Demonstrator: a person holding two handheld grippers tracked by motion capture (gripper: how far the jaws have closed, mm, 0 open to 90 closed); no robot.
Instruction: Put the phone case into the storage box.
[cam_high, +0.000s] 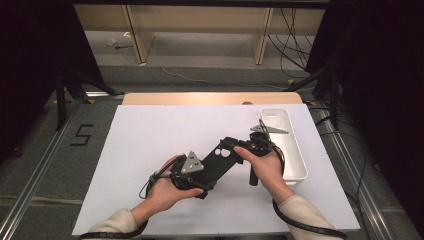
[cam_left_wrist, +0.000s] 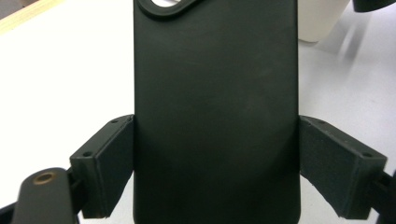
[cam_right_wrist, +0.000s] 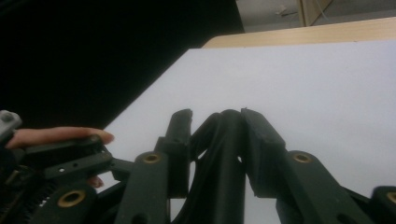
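The phone case (cam_high: 218, 162) hangs above the white mat (cam_high: 140, 150), a little right of the table's middle, held between the two grippers. Its long axis runs on a diagonal in the high view, from the left gripper (cam_high: 195, 176) at the lower end up and to the right toward the right gripper (cam_high: 248, 146) at the upper end, where the camera opening is. So each hand has one end, and the next move, as I judge it, depends on the upper end, which lies directly between the right gripper's fingers.

In the left gripper view the case (cam_left_wrist: 215, 112) stands upright between the two pads (cam_left_wrist: 114, 163), which press on its long side edges: this gripper is clamped across the width of the case. In the right gripper view the fingers (cam_right_wrist: 261, 140) are drawn close together on a thin black edge (cam_right_wrist: 229, 154), which seems to be the rim of the case; it looks pinched, although the picture is dark.

The case is matte black, flat and smooth, with rounded corners and an oval cut-out at the top. A white tray (cam_high: 292, 150) stands just beside the right hand (cam_high: 265, 167).
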